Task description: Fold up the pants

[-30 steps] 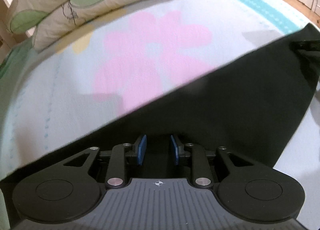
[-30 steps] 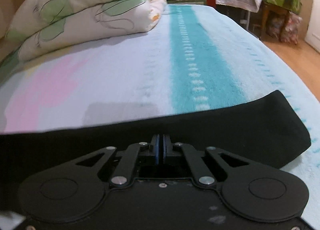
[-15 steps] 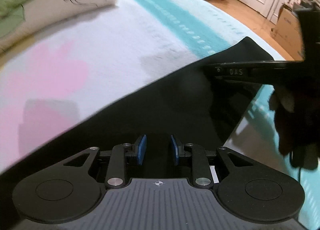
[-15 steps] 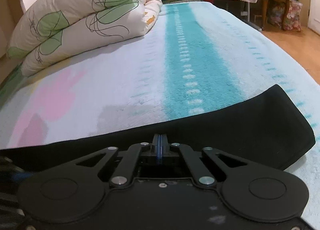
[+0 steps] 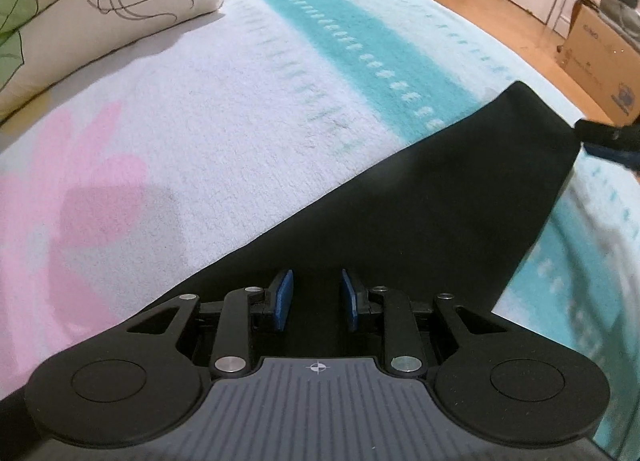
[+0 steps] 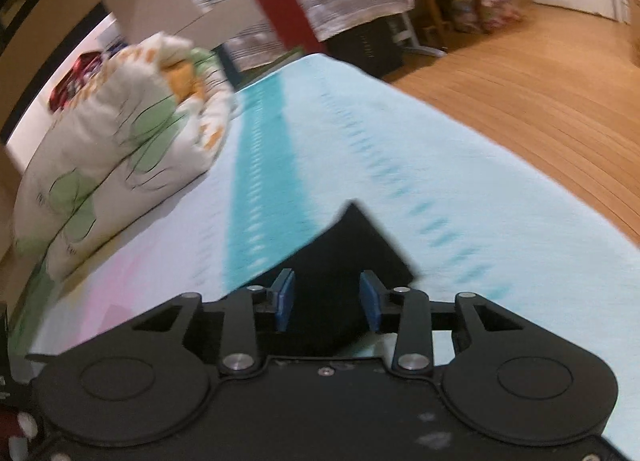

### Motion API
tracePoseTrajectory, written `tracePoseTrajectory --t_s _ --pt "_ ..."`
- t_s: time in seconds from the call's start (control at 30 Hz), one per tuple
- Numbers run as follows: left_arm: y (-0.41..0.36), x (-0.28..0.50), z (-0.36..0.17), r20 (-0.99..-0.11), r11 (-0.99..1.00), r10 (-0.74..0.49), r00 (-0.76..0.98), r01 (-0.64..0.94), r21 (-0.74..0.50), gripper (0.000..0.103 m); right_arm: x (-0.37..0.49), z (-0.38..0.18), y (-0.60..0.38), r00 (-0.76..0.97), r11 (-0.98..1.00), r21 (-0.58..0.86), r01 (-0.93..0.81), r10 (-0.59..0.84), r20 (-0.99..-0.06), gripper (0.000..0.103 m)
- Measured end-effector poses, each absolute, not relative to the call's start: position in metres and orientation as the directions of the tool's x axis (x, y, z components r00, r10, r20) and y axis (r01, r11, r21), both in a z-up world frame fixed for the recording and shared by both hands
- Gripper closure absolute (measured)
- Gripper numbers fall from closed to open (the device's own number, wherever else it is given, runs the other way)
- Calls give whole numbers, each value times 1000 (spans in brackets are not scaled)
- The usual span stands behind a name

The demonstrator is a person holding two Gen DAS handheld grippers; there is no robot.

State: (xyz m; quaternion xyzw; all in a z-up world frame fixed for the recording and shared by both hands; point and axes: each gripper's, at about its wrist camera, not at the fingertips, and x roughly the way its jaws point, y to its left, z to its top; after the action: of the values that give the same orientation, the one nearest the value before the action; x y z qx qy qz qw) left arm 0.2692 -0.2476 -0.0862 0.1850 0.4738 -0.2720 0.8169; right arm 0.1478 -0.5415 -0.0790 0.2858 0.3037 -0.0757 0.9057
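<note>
Since the earlier frames the right gripper [image 6: 327, 303], then clamped shut with its blue pads together, has let go, and its view has tilted up toward the room. Largest in sight is the bedspread [image 5: 248, 133], pale with a teal stripe and a pink flower print, covering the bed. On it lie the black pants [image 5: 420, 213], spread flat across the near part of the bed, their far corner reaching the teal stripe. A folded floral duvet [image 6: 120, 157] sits well apart at the far end. A cardboard box [image 5: 604, 57] stands on the wooden floor beside the bed. Both grippers hover over the black fabric: the left gripper [image 5: 316, 299] is released, pads apart with cloth visible between them, and the right one gapes likewise.
</note>
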Motion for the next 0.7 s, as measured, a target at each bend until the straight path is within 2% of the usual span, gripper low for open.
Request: tracePoseTrajectory --t_s 0.13,0.27,0.33,0.47,0.7 --pt "-247 266 -86 -874 782 -259 412 621 61 76 149 -84 -579 794 800 494 339 39 -607 55" --pt "-247 269 -86 -876 783 -264 404 621 50 76 169 -103 -610 753 735 597 322 183 -632 52" --pt "-247 270 -85 -877 783 -268 399 620 43 76 176 -120 -617 745 673 668 318 259 -615 53" --pt "-246 270 -85 -876 782 -276 396 622 34 76 173 -133 -620 796 610 736 293 271 -542 53" --pt "-242 269 -85 -873 778 -290 392 628 23 76 179 -139 -610 800 615 758 220 331 -500 52"
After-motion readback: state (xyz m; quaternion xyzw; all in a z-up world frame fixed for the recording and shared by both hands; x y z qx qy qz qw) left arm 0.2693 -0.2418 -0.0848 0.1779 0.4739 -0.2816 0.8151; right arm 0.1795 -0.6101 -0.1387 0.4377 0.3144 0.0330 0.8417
